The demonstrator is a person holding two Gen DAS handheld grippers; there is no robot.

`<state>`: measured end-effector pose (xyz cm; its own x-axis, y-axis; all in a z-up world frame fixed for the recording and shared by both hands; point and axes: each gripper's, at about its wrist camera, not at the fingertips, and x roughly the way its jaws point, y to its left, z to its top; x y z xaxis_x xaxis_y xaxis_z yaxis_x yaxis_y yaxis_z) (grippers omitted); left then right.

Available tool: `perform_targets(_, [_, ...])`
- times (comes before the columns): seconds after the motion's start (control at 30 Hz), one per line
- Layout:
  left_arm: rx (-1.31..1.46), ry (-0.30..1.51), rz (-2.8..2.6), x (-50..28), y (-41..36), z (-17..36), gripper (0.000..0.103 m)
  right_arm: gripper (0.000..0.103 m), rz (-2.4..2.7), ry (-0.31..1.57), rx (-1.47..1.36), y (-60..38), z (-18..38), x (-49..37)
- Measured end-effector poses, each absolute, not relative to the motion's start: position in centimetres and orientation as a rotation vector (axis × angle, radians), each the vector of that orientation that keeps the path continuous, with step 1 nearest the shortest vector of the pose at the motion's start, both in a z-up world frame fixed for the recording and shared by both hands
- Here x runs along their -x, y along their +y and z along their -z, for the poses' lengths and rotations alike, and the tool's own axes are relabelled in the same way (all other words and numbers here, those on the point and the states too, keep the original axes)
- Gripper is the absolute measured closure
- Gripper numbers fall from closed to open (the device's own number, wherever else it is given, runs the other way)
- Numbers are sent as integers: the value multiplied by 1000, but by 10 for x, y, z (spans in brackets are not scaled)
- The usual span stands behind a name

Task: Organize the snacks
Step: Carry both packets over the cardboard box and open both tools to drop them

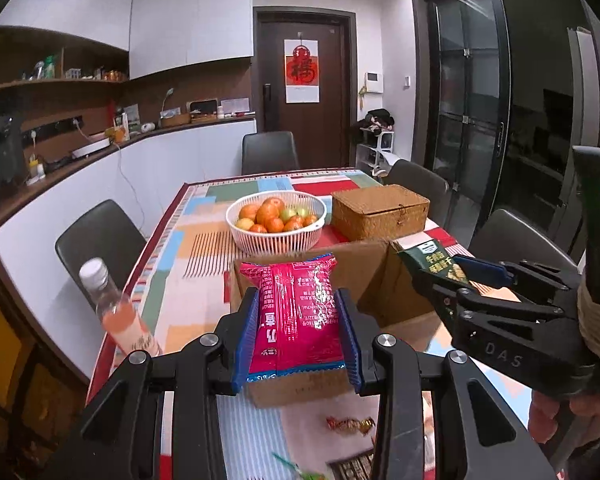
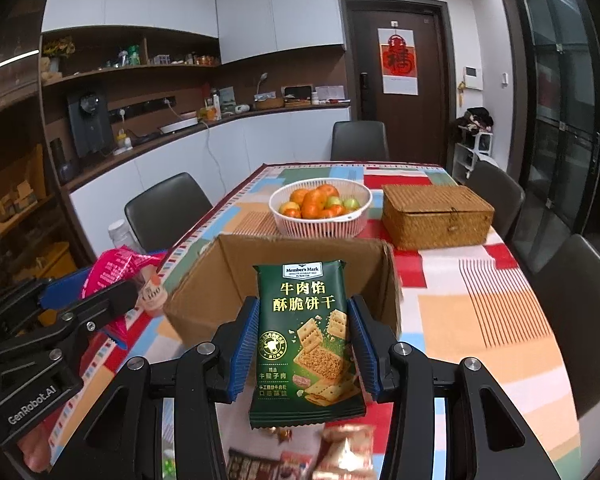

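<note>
My left gripper is shut on a pink snack packet, held upright just in front of an open cardboard box. My right gripper is shut on a green cracker packet, held upright before the same box. In the left wrist view the right gripper shows at the right with the green packet over the box's right side. In the right wrist view the left gripper shows at the left with the pink packet. Loose wrapped candies lie on the table below.
A white basket of oranges and a woven lidded box stand behind the cardboard box on the patterned tablecloth. A bottle of pink drink stands near the table's left edge. Dark chairs surround the table. More snack packets lie below.
</note>
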<state>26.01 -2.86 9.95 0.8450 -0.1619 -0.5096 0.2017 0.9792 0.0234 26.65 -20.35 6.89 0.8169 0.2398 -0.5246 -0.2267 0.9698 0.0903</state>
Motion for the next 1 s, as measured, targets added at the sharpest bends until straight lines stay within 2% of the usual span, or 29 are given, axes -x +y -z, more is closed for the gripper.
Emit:
perform_targets(0.57, [-101,724,197,-358,-33,-71,64,58,-242,722,-8,-192,-48,-363])
perform_targets(0.67, [-97,717,187,-354,-27,-72,63,54,-240,721,3,-191,-46,-363])
perform_targets(0.7, [-98,711,185,-351,-26,-72,61,49,-233,716,1,-191,-46,-361])
perform_targets(0.73, [-100,702,180,-347,-24,-73,54,46,-228,709,0,-192,-46,-359])
perform_targets(1.0, [-109,649,172,-298,-11,-83,52,45,-262,627,41,-186,-57,-311])
